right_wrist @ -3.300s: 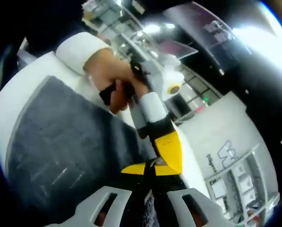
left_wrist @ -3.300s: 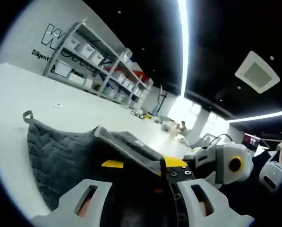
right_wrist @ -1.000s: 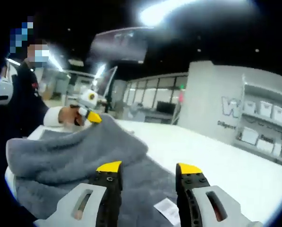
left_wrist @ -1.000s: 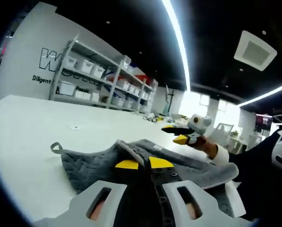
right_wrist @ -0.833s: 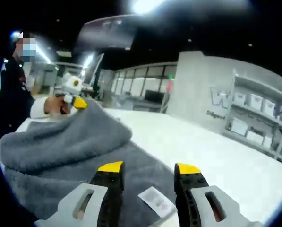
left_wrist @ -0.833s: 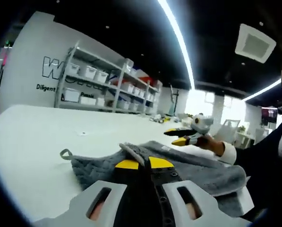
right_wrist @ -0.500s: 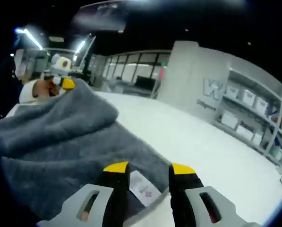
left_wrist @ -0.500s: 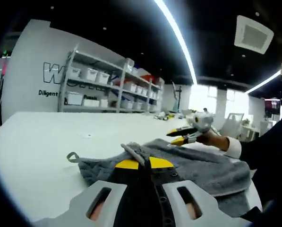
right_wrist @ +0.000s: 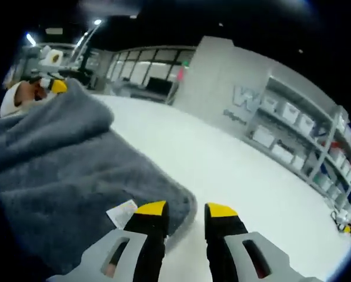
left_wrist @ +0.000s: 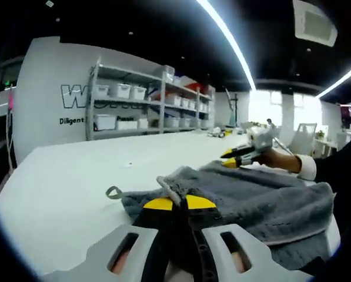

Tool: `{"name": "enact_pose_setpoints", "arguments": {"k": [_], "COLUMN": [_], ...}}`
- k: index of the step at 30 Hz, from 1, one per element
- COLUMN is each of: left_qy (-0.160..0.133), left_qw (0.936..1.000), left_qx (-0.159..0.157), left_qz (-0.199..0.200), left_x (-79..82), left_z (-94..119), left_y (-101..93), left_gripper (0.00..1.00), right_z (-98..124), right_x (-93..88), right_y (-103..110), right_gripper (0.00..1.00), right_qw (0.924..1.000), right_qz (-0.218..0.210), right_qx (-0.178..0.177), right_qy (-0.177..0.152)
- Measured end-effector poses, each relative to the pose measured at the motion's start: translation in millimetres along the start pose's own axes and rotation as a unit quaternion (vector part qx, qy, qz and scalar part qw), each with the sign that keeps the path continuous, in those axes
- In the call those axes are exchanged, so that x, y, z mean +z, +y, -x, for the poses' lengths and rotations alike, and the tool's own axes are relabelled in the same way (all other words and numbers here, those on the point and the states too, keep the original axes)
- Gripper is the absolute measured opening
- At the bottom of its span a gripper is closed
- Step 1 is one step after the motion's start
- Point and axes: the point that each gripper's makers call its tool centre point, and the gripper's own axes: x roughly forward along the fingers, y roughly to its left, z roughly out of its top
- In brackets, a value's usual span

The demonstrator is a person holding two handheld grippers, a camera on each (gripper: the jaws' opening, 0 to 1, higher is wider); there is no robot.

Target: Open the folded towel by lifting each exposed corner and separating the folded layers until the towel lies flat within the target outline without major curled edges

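Nearest the table (left_wrist: pixel 57 194) edge, the left tool (left_wrist: pixel 174 204) pinched a raised fold of the plush grey towel (left_wrist: pixel 263 200), which stretched long toward the right tool (right_wrist: pixel 179 212), jaws slightly apart beside its rounded corner and white label (right_wrist: pixel 122 213).

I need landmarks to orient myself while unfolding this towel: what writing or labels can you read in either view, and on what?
"W": big outlined letter on the grey wall, the rest hidden behind the shelving.
"Diligent": small dark word on the same wall below it.
"W" again on the wall in the right gripper view; smaller text under it too blurred to read.
White tag on the towel: print too small to read.
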Motion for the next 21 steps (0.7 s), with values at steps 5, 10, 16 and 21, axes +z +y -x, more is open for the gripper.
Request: {"name": "enact_pose_setpoints", "arguments": {"k": [5, 10, 16, 21], "left_qy": [0.000, 0.013, 0.025, 0.029], "left_qw": [1.0000, 0.9996, 0.9989, 0.9985], "left_qx": [0.006, 0.024, 0.028, 0.037], "left_qz": [-0.003, -0.005, -0.027, -0.028], "left_x": [1.2, -3.9, -7.3, -8.4], "left_z": [2, 4, 6, 8], "left_y": [5.0, 16.3, 19.9, 25.5], "left_gripper": [0.04, 0.04, 0.04, 0.04], "right_z": [-2, -4, -2, 3], "right_x": [-3.1, -4.6, -3.6, -6.4], "right_y": [0, 5, 8, 2], "right_gripper": [0.16, 0.08, 0.00, 0.00], "right_qw": [0.9991, 0.9965, 0.9993, 0.9993], "right_qz": [-0.041, -0.077, -0.018, -0.004], "right_qx": [0.007, 0.029, 0.028, 0.031], "right_qy": [0.008, 0.012, 0.016, 0.018]}}
